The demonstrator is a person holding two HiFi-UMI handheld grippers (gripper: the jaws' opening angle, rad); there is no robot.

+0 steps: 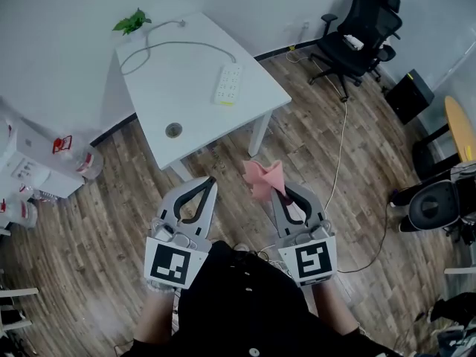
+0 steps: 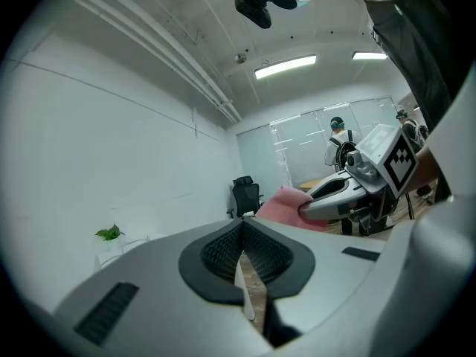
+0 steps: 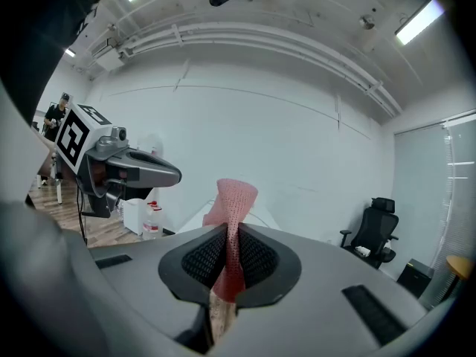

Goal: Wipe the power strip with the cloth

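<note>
A white power strip (image 1: 228,83) with a grey cable lies on the white table (image 1: 178,95), near its right edge. Both grippers hang over the wooden floor, well short of the table. My right gripper (image 1: 284,191) is shut on a pink cloth (image 1: 263,178), which sticks up past the jaw tips; the same cloth (image 3: 229,233) is pinched between the dark pads in the right gripper view. My left gripper (image 1: 210,181) is shut with nothing in it; its pads (image 2: 223,251) meet in the left gripper view, where the right gripper (image 2: 305,210) holds the cloth (image 2: 286,204).
A small green plant (image 1: 132,22) and a round grommet (image 1: 173,130) are on the table. A black office chair (image 1: 355,32) stands at the upper right, with a cable (image 1: 341,155) across the floor. White shelves with bottles (image 1: 30,166) stand at the left.
</note>
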